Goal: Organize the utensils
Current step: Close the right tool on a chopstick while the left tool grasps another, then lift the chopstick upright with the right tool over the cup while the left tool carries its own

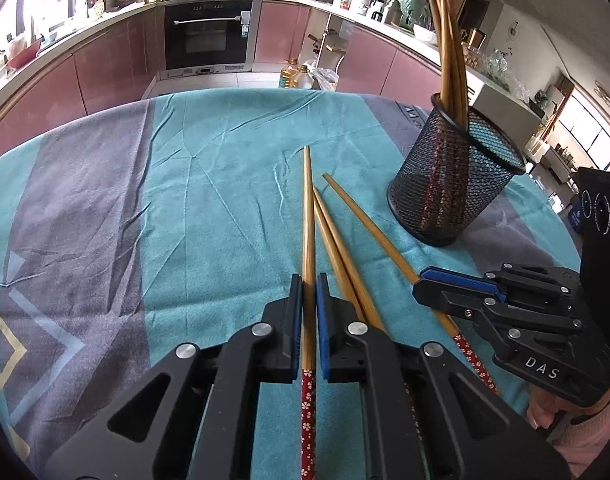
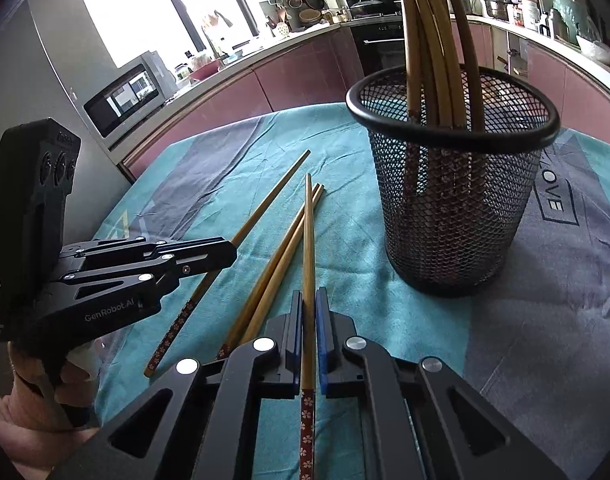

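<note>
Each gripper pinches 1 chopstick between its pads.

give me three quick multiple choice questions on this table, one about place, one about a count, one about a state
1. Where does the mesh cup stand?
A. on the kitchen counter
B. on the floor
C. on the teal cloth

2. How many chopsticks are outside the cup?
A. two
B. four
C. six

3. What is the left claw doing?
A. shut on a chopstick
B. open above the cloth
C. shut on the cup's rim

Answers:
1 C, the cup stands upright on the cloth, right of the lying chopsticks in the left wrist view.
2 B, two are gripped and two lie loose between them.
3 A, its blue pads press on either side of one stick.
</note>
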